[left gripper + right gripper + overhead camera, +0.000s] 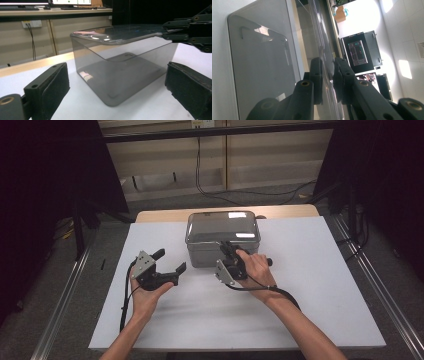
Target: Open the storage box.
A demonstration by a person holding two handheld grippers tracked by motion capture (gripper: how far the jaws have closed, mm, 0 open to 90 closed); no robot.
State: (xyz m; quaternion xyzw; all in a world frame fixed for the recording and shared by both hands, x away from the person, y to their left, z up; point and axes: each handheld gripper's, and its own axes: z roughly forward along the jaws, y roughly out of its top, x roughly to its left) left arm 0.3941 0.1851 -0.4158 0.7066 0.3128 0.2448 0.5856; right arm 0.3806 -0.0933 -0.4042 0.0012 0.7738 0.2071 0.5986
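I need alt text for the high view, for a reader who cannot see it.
A smoky clear box with a lid stands on a white table. The right tool is shut on the lid's near edge. The left tool is open, left of the box, apart from it.

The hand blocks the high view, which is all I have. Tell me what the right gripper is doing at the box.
Observer: The right gripper is shut on the lid, at its near edge, one jaw above and one below.
Operator: Report the left gripper.
Observer: The left gripper is open. The box lies ahead between its jaws, untouched.
Operator: Check inside the box.
Observer: Through the clear wall it looks empty.
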